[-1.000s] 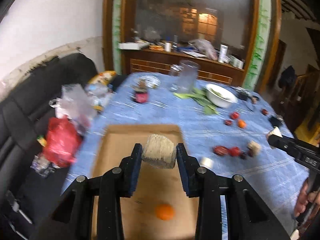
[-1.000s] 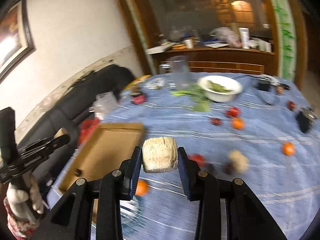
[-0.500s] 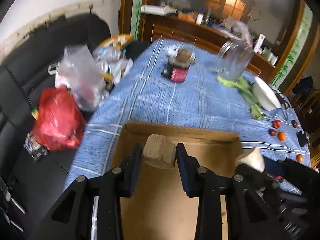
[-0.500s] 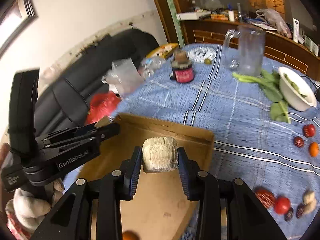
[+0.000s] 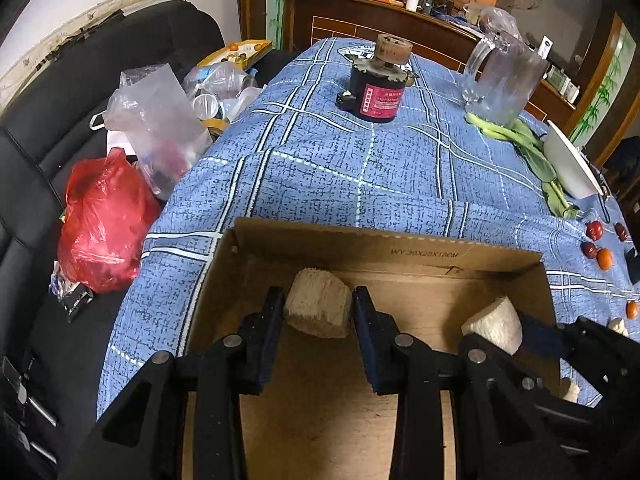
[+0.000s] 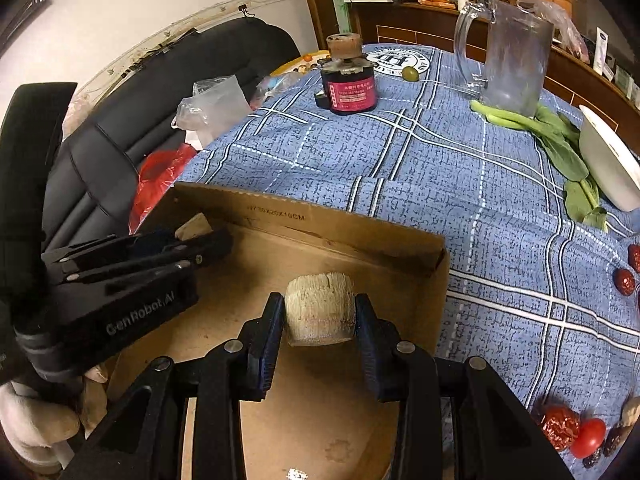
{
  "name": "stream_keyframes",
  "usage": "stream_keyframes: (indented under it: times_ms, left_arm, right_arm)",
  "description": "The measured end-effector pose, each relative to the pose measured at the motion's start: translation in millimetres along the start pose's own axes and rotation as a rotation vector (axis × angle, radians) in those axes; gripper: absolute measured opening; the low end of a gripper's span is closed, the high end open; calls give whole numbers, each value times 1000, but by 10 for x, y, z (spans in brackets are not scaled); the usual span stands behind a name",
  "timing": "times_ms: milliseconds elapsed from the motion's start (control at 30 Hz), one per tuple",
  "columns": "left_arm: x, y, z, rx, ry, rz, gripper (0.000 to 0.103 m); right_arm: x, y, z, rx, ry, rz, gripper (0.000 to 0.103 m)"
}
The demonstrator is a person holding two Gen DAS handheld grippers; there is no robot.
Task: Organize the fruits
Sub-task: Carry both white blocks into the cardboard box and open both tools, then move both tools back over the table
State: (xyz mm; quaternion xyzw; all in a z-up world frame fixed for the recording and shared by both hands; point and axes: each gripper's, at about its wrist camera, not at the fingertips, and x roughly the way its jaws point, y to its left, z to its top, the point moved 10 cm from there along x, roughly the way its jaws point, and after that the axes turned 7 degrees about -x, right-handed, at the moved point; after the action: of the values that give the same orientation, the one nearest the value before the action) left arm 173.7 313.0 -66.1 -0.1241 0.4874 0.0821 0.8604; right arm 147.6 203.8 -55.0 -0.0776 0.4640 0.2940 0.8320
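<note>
My left gripper is shut on a pale fibrous sugarcane chunk, held low inside the open cardboard box near its far wall. My right gripper is shut on a second sugarcane chunk, also inside the box, at its right side. The right gripper's chunk shows in the left wrist view; the left gripper shows at the left of the right wrist view. Red dates and small tomatoes lie on the blue checked cloth to the right.
A black-and-red canister, a glass mug, green vegetables and a white bowl stand on the far table. Plastic bags sit on the black sofa at left.
Both grippers moved forward and down into the box with their sugarcane chunks still held. The orange fruit on the box floor is out of view now.
</note>
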Motion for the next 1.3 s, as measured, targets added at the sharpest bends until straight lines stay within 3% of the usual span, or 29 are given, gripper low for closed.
stream_keyframes:
  times_ms: [200, 267, 400, 600, 800, 1100, 1233, 1300]
  left_arm:
    - [17, 15, 3, 23, -8, 43, 36]
    - [20, 29, 6, 18, -6, 41, 44]
    - [25, 15, -4, 36, -5, 43, 47]
    - [-10, 29, 3, 11, 2, 3, 50]
    - [-130, 128, -13, -63, 22, -63, 50]
    - [-520, 209, -143, -122, -20, -129, 54]
    - [-812, 239, -219, -134, -76, -141, 55]
    - [-992, 238, -268, -132, -118, -136, 58]
  right_arm:
    - [47, -5, -10, -31, 32, -42, 39]
    - [47, -12, -9, -31, 34, -42, 39]
    - [56, -23, -10, -38, 39, -47, 39]
    - [38, -35, 6, -27, 27, -51, 39]
    - [-99, -18, 30, -7, -12, -37, 49]
    - [-505, -11, 10, 73, -88, 10, 49]
    - [-757, -56, -64, 112, -123, 26, 50]
    - [-905, -104, -135, 131, -144, 29, 55]
